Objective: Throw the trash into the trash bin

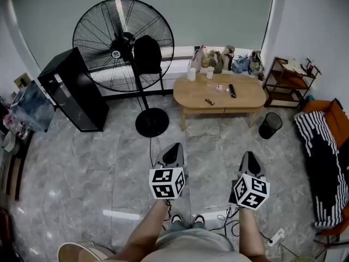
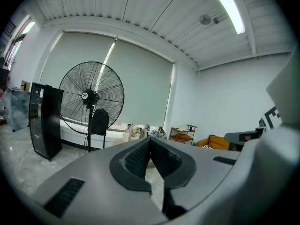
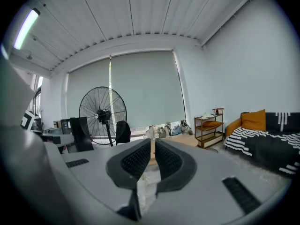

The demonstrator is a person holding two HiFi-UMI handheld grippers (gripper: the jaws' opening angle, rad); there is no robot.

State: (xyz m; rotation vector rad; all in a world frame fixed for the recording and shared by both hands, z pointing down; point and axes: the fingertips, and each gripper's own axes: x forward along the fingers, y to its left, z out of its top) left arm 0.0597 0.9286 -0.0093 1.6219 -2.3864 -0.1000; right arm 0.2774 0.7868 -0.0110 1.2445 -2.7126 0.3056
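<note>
Trash bin (image 1: 270,125) stands beside the desk (image 1: 245,98). Left gripper (image 1: 175,147) is clenched empty; right gripper (image 1: 249,156) nearly clenched, empty too.

Open floor (image 1: 212,152) ahead; fan base (image 1: 151,122) left; table (image 1: 196,94), trash bin (image 1: 270,125) beyond.

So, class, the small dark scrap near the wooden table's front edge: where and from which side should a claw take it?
Probably across the short width of the small dark scrap, coming down from above on the near side of the table. It lies flat, slightly elongated, on its own and close to that edge.
</note>
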